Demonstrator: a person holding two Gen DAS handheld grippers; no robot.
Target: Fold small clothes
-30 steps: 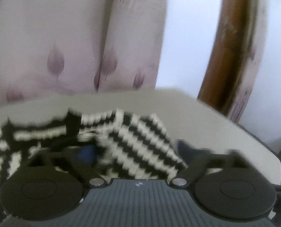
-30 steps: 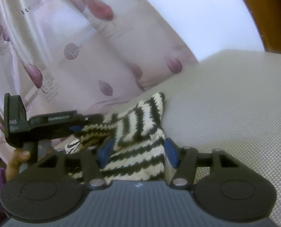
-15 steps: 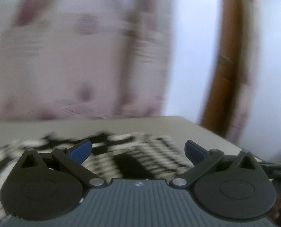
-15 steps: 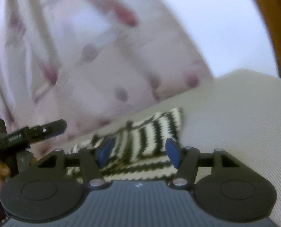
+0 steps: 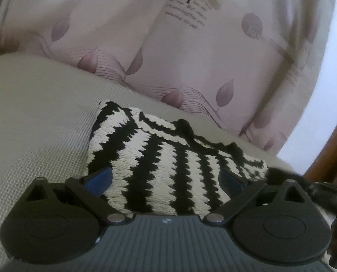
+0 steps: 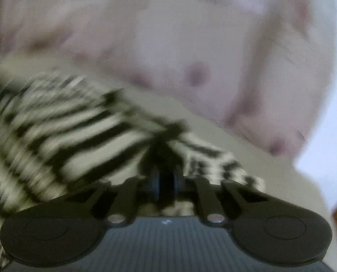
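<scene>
Black-and-white striped knit garment (image 5: 168,158) lying on a beige woven tabletop (image 5: 32,117), near its far edge, just in front of a pale pink curtain (image 5: 191,56) printed with mauve leaves. Partly folded: one layer lapped over another, a black-edged hem running across the upper part of the garment.

Left tongs (image 5: 165,179) spread wide over the near side of the garment, one blue pad (image 5: 100,178) at its left border, the other at its right, neither pressing on the knit; nothing held. At the far right of the garment, a slim dark part of another tool and a bit of a hand, too cropped to read further.

Right tongs (image 6: 166,184) drawn together, jaws having just been closing, nearly touching, with a dark bunched fold of the same garment (image 6: 77,136) pinched between them. Cloth fanning out from the pinch: broad stripes to its left, a smaller flap to its right. Right wrist view heavily blurred, so the exact part of the garment gripped cannot be told.

Brown wooden frame (image 5: 331,154) beyond the right end of the garment, bright wall beside it.
</scene>
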